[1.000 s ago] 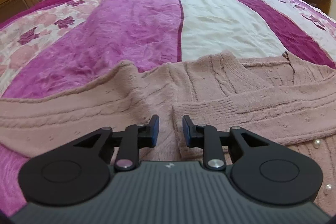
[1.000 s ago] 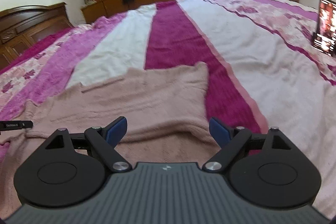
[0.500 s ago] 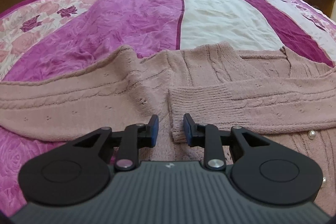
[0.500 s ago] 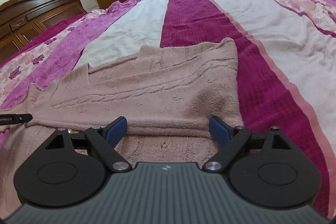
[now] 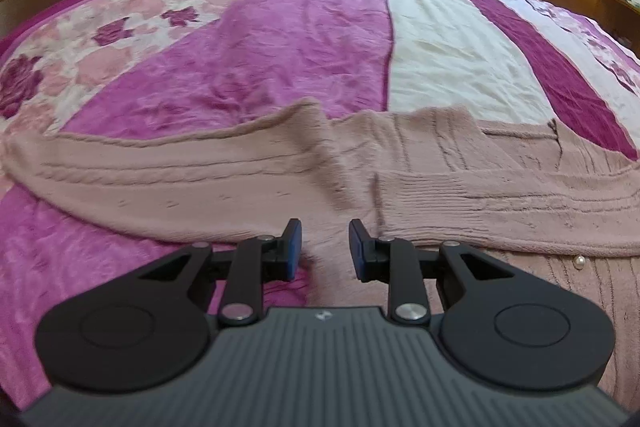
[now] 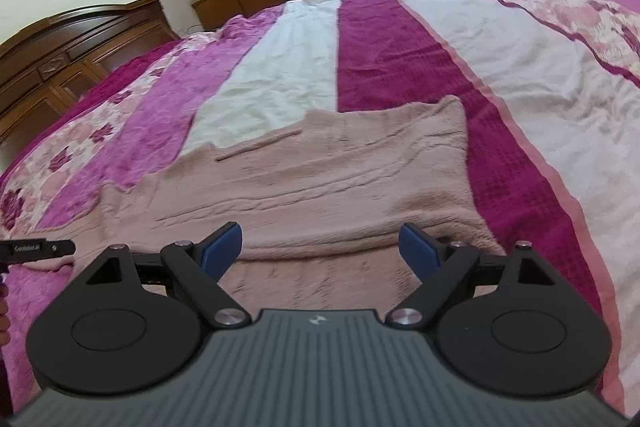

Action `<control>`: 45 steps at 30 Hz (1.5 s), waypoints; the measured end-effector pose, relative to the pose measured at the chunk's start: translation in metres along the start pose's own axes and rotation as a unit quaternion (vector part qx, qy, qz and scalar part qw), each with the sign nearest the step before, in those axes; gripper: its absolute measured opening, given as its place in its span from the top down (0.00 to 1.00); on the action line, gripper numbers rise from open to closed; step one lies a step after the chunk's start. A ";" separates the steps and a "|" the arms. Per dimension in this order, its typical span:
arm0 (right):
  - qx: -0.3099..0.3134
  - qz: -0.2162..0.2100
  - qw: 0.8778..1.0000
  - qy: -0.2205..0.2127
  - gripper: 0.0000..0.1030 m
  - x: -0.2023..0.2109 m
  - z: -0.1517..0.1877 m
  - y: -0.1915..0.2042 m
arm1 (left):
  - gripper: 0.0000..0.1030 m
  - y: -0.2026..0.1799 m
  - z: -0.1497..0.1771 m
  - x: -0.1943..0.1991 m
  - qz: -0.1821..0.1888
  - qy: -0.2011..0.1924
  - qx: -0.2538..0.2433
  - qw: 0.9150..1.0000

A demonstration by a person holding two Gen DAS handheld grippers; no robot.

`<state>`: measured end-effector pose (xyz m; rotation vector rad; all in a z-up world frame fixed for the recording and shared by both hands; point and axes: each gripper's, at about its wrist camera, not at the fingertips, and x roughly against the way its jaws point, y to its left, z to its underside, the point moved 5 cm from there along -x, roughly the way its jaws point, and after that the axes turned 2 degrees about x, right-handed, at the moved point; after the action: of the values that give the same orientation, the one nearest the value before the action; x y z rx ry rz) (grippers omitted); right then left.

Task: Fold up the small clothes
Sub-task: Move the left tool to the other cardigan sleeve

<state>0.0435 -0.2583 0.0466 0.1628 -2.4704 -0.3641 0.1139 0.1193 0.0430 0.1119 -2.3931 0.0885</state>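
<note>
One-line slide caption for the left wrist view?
Left gripper, open and empty, over a pink knit cardigan spread on a striped bedspread, one sleeve folded across.

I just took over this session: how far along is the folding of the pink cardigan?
Early. Done: the pink cardigan lies flat on the bedspread, its right sleeve folded across the front. In hand: nothing; the left gripper and right gripper hover over it, jaws open. Left: the left sleeve lies outstretched, and the body isn't folded.
</note>
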 end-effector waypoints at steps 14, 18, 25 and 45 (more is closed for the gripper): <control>0.017 -0.027 0.999 0.010 0.12 0.032 0.023 0.041 | 0.72 0.103 -0.003 0.018 -0.110 -0.009 0.066 0.992; 0.009 -0.026 0.999 0.021 0.12 0.029 0.033 0.043 | 0.72 0.141 -0.003 0.011 -0.127 -0.010 0.120 0.985; 0.009 -0.012 0.999 0.043 0.12 0.021 0.049 0.046 | 0.51 0.193 0.002 -0.007 -0.115 -0.013 0.234 0.965; -0.005 0.019 0.994 0.112 0.04 -0.027 0.082 0.037 | 0.51 0.208 -0.014 -0.069 -0.102 -0.022 0.291 0.951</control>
<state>0.0142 -0.1997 -0.0199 0.1442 -2.2476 -0.3249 0.1515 0.3315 -0.0006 0.6393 -2.3128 0.6978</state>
